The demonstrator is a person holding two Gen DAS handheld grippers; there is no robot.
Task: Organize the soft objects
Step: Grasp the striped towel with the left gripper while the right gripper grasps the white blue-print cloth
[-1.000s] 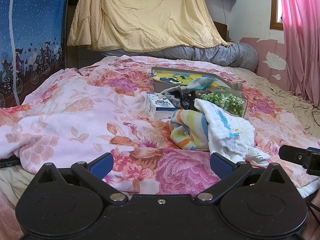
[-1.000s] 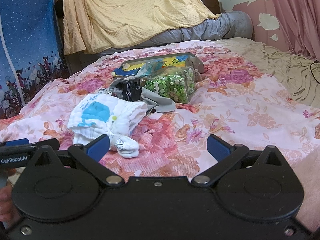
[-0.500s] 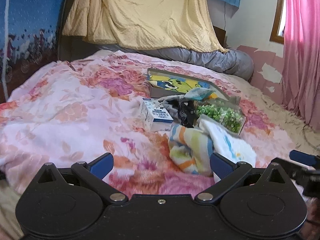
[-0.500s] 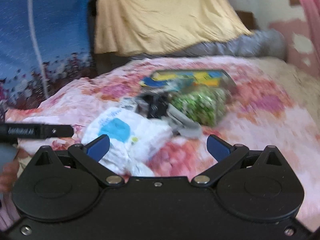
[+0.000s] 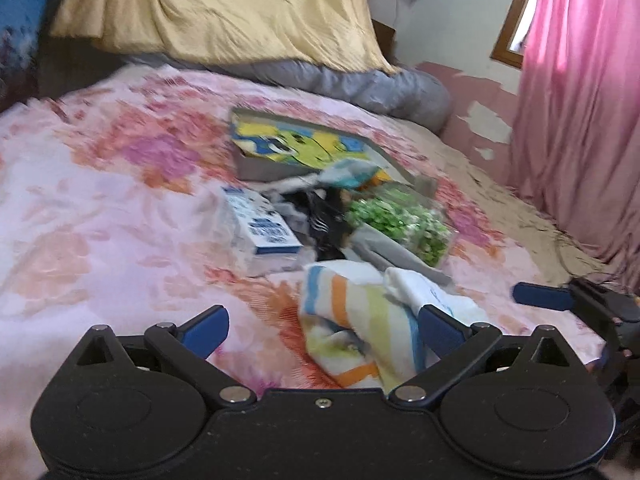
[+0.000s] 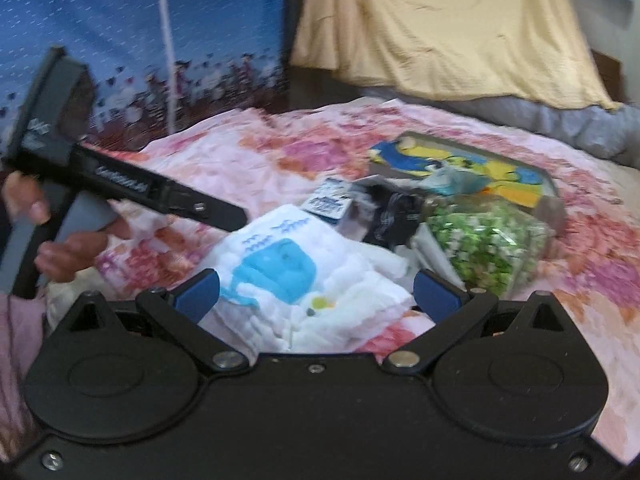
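The left gripper (image 5: 322, 328) hovers low over the bed (image 5: 100, 216), jaws spread, with the striped towel (image 5: 356, 320) lying crumpled between its fingertips. The right gripper (image 6: 318, 294) likewise has its jaws spread, flanking the white cloth (image 6: 296, 276) beside the towel. Farther back lie a small blue-and-white box (image 5: 264, 228), dark clothing (image 5: 326, 220), a jar of green beads (image 5: 400, 220) and a cartoon-printed tray (image 5: 296, 148).
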